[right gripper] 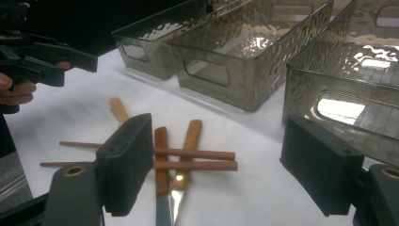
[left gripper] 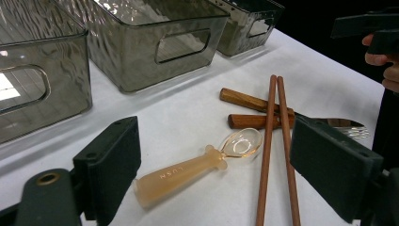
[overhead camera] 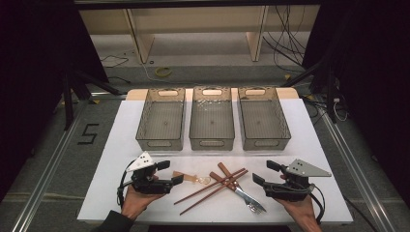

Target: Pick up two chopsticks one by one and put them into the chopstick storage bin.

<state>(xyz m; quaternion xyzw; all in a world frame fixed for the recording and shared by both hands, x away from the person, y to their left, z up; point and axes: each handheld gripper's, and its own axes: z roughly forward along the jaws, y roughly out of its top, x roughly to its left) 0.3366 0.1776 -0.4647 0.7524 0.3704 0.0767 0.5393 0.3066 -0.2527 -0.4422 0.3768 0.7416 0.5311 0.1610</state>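
A small pile of cutlery lies on the white sheet between my two grippers. It holds an amber plastic spoon (overhead camera: 193, 178) (left gripper: 188, 172), a pair of brown chopsticks (overhead camera: 210, 190) (left gripper: 273, 141) (right gripper: 188, 159), and a fork (overhead camera: 251, 203) and a knife (right gripper: 161, 160), both with wooden handles. The chopsticks lie across the two wooden handles. My left gripper (overhead camera: 170, 172) (left gripper: 216, 155) is open just left of the spoon, nothing pressed between its jaws. Right of the pile, my right gripper (overhead camera: 265, 172) (right gripper: 223, 160) is open too, aimed at the handles.
Three clear grey bins stand in a row behind the cutlery: left (overhead camera: 159, 143), middle (overhead camera: 212, 143) and right (overhead camera: 265, 143), all with nothing inside. The white sheet (overhead camera: 111, 164) ends close to the hands at the front edge. Cables and shelf legs lie beyond the table.
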